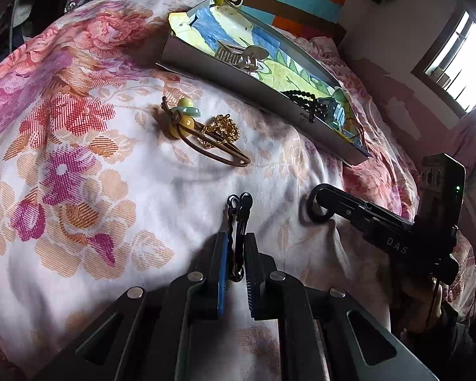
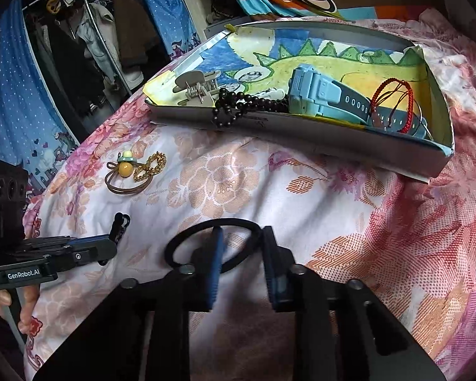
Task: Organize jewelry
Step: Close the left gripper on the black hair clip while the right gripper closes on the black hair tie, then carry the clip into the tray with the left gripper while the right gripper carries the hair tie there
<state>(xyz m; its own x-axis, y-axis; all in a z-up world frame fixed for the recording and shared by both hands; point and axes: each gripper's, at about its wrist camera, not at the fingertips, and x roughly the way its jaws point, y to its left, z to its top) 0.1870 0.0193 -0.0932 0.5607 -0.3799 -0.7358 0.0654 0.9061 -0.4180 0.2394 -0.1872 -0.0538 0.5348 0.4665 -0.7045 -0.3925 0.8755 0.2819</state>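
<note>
On a floral bedspread (image 2: 225,177), a shallow box (image 2: 301,133) already holds a hair claw (image 2: 195,87), a black bead bracelet (image 2: 238,106), a blue watch (image 2: 320,95) and a red string bracelet (image 2: 393,101). The left hand-held gripper (image 1: 236,254) is clamped on black hairpins (image 1: 238,222), and the right hand-held gripper (image 2: 241,247) straddles a black hair tie (image 2: 181,244), its jaws not visibly pressing it. Still loose on the bed lie a beaded hair tie (image 2: 125,168) and a gold chain (image 2: 150,165), so the sorting looks roughly half done.

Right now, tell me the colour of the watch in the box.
Light blue watch, darker strap; clearest in the right wrist view.
</note>
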